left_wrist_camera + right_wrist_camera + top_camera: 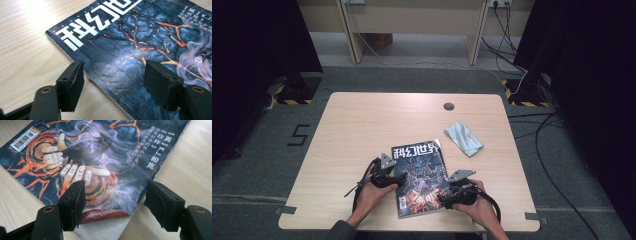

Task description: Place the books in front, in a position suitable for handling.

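A magazine [421,175] with a dark blue cover, orange lava cracks and a white title lies flat near the front of the wooden table [362,125]. My left gripper [399,180] is at its left edge, open. In the left gripper view its jaws [113,70] straddle the spine of the magazine [130,37], one over bare wood and one over the cover. My right gripper [443,200] is open at the lower right corner. In the right gripper view its jaws [116,188] stand on either side of that corner of the magazine [100,150], where the cover lifts slightly off a red page.
A crumpled light blue cloth [463,137] lies to the right of the magazine's top. A round cable hole [449,106] sits near the table's far edge. Cables [537,125] run over the floor at the right, and a desk frame [412,25] stands behind.
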